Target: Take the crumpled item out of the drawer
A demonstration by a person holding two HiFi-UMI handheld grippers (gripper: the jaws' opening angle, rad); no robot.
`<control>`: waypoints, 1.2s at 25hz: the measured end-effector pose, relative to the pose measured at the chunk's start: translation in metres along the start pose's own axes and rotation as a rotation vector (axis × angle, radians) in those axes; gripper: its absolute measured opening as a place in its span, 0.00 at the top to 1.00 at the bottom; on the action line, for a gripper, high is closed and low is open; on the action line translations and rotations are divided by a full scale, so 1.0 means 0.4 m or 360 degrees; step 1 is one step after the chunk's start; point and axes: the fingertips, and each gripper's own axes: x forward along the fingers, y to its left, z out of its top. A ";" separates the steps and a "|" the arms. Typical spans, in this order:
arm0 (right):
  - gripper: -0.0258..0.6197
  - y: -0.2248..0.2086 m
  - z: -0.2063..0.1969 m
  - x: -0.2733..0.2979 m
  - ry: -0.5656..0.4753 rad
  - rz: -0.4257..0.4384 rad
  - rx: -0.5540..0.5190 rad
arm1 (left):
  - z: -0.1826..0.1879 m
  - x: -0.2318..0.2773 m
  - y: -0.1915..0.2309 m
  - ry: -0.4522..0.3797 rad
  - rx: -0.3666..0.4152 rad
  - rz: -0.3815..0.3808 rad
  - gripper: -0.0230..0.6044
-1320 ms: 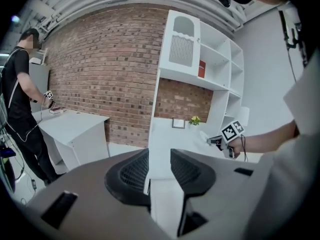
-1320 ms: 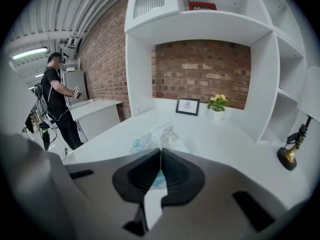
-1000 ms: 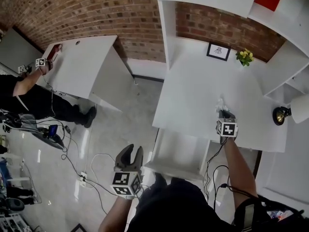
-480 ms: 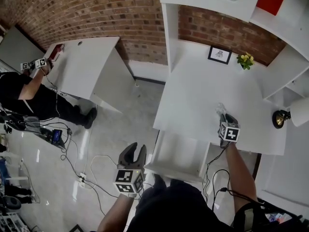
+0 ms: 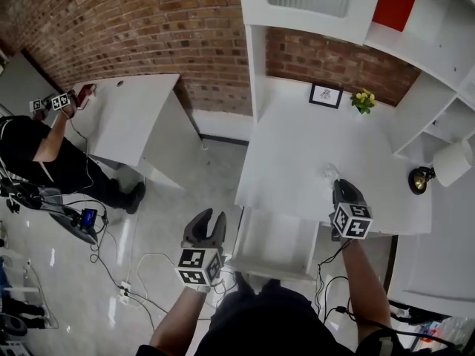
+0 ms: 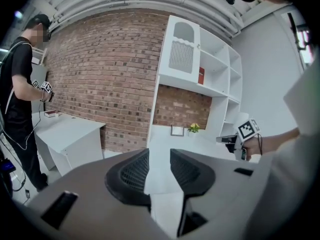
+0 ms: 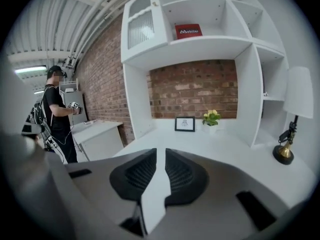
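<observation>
Noted released from right gripper (image 5: 341, 186) since a second ago and now lying on desk (image 5: 297, 139) just ahead of its empty, closing jaws: crumpled item (image 5: 329, 173), clear of open drawer (image 5: 276, 237); left gripper (image 5: 208, 221) spread, empty; removal judged done.

Pale crumpled item (image 5: 329, 173) lies on desk (image 5: 297, 143); drawer (image 5: 273, 237) stands open

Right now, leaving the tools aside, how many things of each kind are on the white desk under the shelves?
Framed picture: 1
Potted yellow flowers: 1
Lamp: 1
Crumpled item: 1
Total: 4
</observation>
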 end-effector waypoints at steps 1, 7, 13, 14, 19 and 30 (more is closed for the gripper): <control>0.89 0.023 0.026 -0.021 -0.0038 0.0009 -0.0020 | 0.012 -0.004 0.002 -0.0017 0.0004 -0.0006 0.76; 0.96 0.180 0.173 -0.153 -0.0282 0.0074 -0.0131 | 0.085 -0.032 0.021 -0.0127 0.0023 -0.0026 0.78; 0.96 0.304 0.278 -0.272 -0.0480 0.0166 -0.0110 | 0.215 -0.075 0.015 -0.0330 0.0071 -0.0031 0.84; 0.96 0.317 0.288 -0.290 -0.0506 0.0173 -0.0110 | 0.232 -0.084 0.011 -0.0362 0.0073 -0.0038 0.86; 0.96 0.373 0.323 -0.349 -0.0606 0.0219 -0.0145 | 0.287 -0.137 0.006 -0.0474 0.0098 -0.0046 0.91; 0.96 0.425 0.384 -0.413 -0.0727 0.0195 -0.0286 | 0.363 -0.191 -0.018 -0.0592 0.0154 -0.0097 0.92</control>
